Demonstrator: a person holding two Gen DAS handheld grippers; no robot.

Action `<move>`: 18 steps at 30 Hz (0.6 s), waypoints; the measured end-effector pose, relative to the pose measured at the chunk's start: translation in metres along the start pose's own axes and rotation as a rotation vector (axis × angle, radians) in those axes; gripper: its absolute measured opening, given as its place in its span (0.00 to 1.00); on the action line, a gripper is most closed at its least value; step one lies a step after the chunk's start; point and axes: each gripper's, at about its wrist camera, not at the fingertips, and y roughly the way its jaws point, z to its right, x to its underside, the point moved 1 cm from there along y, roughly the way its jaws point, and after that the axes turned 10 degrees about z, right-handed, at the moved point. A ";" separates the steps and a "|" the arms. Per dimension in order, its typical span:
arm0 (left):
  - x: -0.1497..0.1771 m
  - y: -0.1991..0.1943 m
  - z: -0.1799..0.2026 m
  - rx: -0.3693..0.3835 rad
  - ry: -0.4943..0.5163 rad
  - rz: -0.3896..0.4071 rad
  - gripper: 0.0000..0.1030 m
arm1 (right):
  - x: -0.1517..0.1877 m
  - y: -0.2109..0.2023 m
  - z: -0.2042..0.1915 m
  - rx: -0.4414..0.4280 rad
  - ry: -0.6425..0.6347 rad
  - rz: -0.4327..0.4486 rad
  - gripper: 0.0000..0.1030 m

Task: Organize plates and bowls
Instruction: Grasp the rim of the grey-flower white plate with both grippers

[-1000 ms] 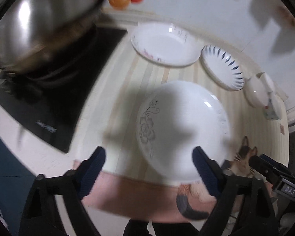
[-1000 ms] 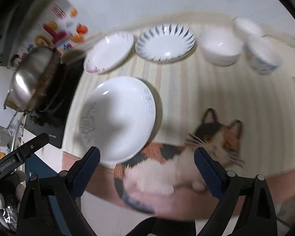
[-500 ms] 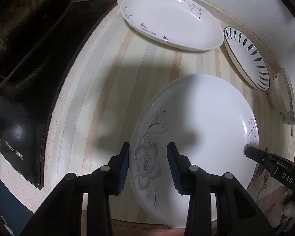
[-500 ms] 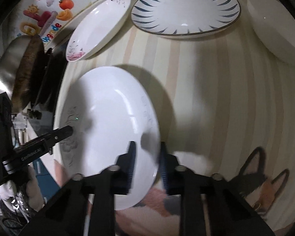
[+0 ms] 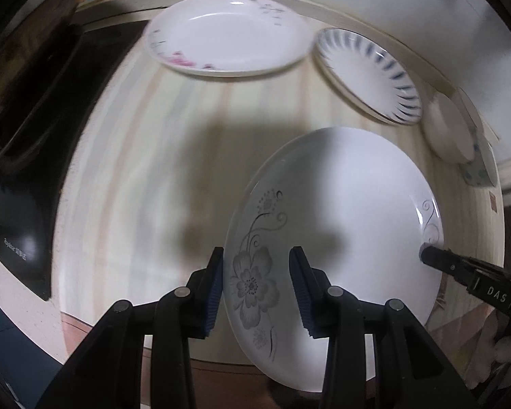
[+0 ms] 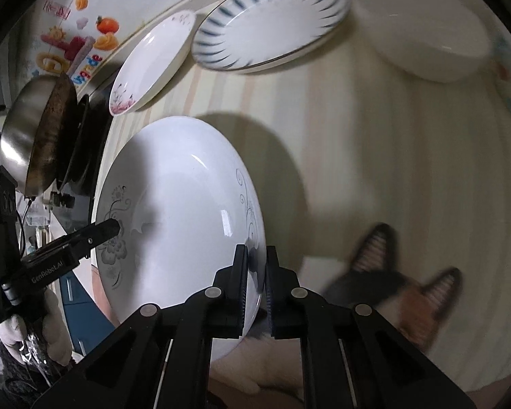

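Striped cream countertop (image 5: 173,129) runs from a black cooktop (image 5: 34,143) on the left to a wall at the far edge, with a cat-print mat (image 6: 408,293) at the near right. Nothing is stacked yet, as far as the views show: every dish sits apart from the others.

At the near edge, the large white plate with grey flower print (image 5: 340,211) is the one in hand. The left gripper (image 5: 257,289) straddles its left rim over the flower motif, one pad against the plate's outer edge and the other over the inside face with a visible gap, so I cannot tell whether it is truly clamping. The right gripper (image 6: 256,283) is pinched tight on the opposite rim, near the scroll motif. The plate looks tilted, its near edge past the counter, and the shadow behind it suggests it is lifted, though I cannot be sure.

Along the far edge, left to right, lie the pink-flowered plate (image 5: 228,34), the blue-striped plate (image 5: 368,71), a plain white bowl (image 6: 422,30), and a patterned bowl (image 5: 480,167) partly hidden behind it.

My judgement: the task is at its beginning, with the first plate just being picked up. Left to do: nest the three plates together, probably on one of the far plates, and then nest the bowls.
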 end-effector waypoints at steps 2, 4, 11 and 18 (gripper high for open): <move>0.001 0.001 0.016 0.016 0.017 -0.002 0.34 | 0.002 -0.015 0.013 0.007 0.016 0.015 0.11; 0.002 0.003 0.031 0.028 0.034 -0.010 0.34 | 0.004 -0.028 0.025 0.014 0.024 0.023 0.11; 0.001 0.020 0.064 0.053 0.069 -0.038 0.34 | 0.010 -0.049 0.068 0.040 0.058 0.027 0.11; 0.001 0.039 0.077 0.044 0.099 -0.074 0.34 | 0.016 -0.042 0.086 0.068 0.099 0.019 0.11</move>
